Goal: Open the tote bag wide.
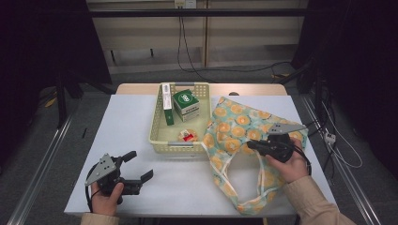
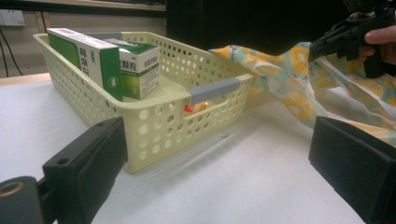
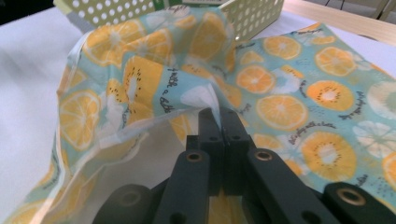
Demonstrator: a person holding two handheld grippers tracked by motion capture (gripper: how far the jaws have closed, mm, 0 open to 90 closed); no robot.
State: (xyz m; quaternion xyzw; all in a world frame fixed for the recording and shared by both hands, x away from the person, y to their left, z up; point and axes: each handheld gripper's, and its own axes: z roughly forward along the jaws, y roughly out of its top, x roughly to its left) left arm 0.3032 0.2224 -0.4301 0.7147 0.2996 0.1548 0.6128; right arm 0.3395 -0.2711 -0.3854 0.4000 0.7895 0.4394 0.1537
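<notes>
A cloth bag (image 1: 239, 126) printed with orange slices on pale blue lies at the right of the white table (image 1: 131, 117). My right gripper (image 1: 249, 145) is shut on the bag's open edge and holds it lifted off the table. In the right gripper view the jaws (image 3: 218, 117) pinch a fold of the bag (image 3: 280, 107). My left gripper (image 1: 141, 164) rests open near the table's front left corner with nothing between its fingers. Its own view looks between its jaws (image 2: 224, 158) at the basket (image 2: 154, 126), with the raised bag (image 2: 280, 88) and right gripper (image 2: 337, 38) beyond.
A pale yellow perforated basket (image 1: 157, 136) stands at the middle back, touching the bag's left edge. It holds a green box (image 1: 186, 104), a tall white and green box (image 1: 167, 101) and a small red and orange packet (image 1: 187, 136). The bag's handles (image 1: 220, 176) trail toward the front edge.
</notes>
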